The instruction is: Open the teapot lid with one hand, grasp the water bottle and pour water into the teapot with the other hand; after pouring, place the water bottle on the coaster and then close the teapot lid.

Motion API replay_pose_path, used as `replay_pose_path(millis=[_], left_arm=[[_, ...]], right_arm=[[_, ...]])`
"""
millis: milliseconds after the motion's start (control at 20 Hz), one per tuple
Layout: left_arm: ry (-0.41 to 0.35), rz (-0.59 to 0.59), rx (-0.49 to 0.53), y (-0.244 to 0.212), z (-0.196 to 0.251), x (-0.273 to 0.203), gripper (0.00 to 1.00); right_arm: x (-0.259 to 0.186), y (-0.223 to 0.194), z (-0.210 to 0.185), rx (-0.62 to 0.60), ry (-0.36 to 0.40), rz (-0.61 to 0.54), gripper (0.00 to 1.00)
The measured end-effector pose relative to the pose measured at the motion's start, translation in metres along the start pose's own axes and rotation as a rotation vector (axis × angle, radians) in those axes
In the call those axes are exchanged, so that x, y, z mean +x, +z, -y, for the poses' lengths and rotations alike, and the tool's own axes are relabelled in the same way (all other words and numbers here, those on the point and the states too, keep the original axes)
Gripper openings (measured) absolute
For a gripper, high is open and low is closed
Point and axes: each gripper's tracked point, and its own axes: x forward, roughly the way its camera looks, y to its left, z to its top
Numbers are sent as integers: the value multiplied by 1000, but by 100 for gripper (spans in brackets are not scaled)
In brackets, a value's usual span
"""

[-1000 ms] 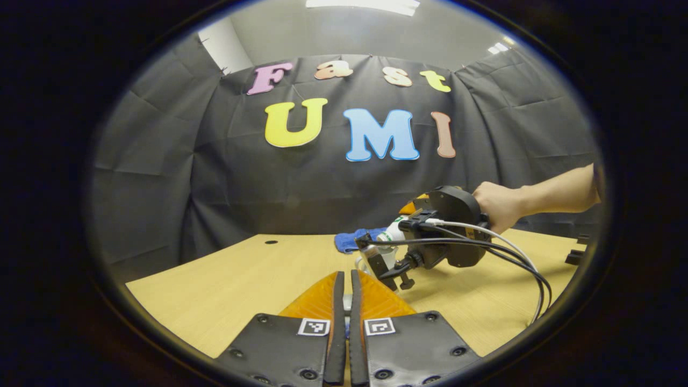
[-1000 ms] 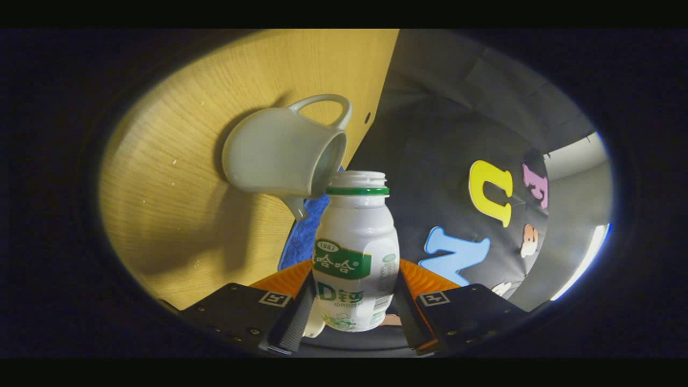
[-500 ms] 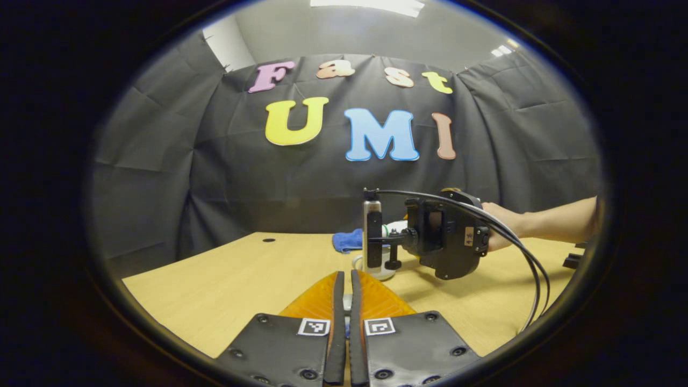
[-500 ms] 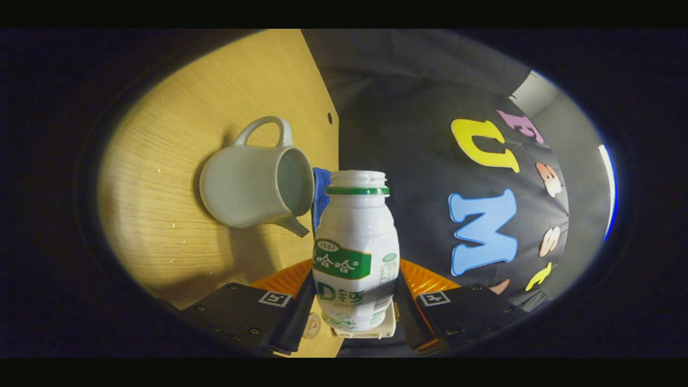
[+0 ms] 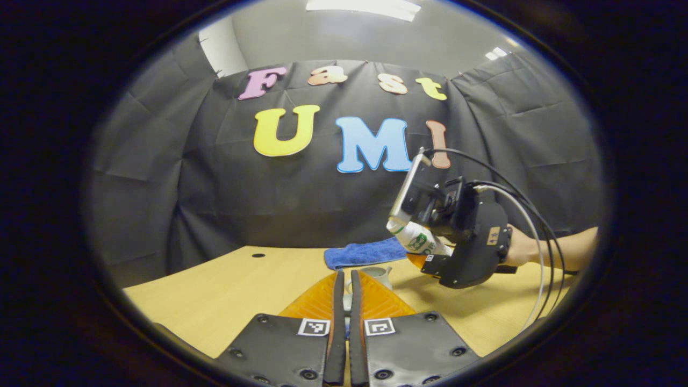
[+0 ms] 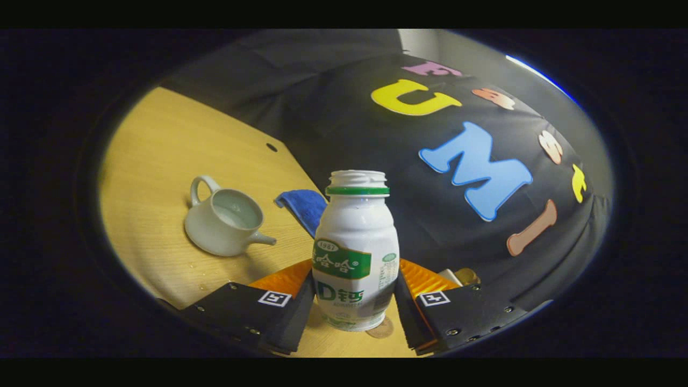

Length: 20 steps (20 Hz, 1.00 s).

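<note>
A pale wooden table (image 5: 231, 279) fills the floor of a booth hung with black cloth (image 5: 161, 161), under a strip of ceiling light. In the left gripper view, the left gripper (image 5: 344, 301) sits low in the foreground above the tabletop, its two fingers (image 5: 337, 328) drawn together with only a thin slit between them; something pale shows in that slit, too hidden to identify. Just past the fingertips stands the white teapot (image 5: 376, 273), partly hidden by them, and behind it a blue cloth (image 5: 365, 252) lies flat near the table's far edge. To the right, above the table, a person's hand (image 5: 518, 248) and bare forearm hold the right gripper (image 5: 424, 252), cables looping from its dark body, with the water bottle (image 5: 416, 239) slanting up and to the left from it, mouth uppermost. In the right gripper view, the right gripper (image 6: 355, 306) pinches the white water bottle (image 6: 356, 252) by its lower body, a finger on each side, the green-ringed neck uncapped. Beyond and to the left, the teapot (image 6: 223, 223) stands on the table (image 6: 156, 161) with its lid off, handle at the left, spout toward the bottle, and a few droplets beside its base. The blue cloth (image 6: 303, 207) lies just behind the bottle's shoulder, well short of the cloth wall (image 6: 344, 107).
</note>
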Motion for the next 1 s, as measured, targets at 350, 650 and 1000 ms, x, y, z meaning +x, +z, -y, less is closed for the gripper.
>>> replay_pose_path(millis=[350, 650, 1000], left_arm=[[-57, 12, -36, 28, 27, 58, 13], [-115, -11, -46, 17, 43, 125, 9], [-95, -60, -5, -15, 45, 177, 13]], right_arm=[[-7, -17, 18, 413, 10, 34, 71], [-15, -43, 57, 567, -52, 27, 71], [-15, -68, 89, 682, -93, 5, 71]])
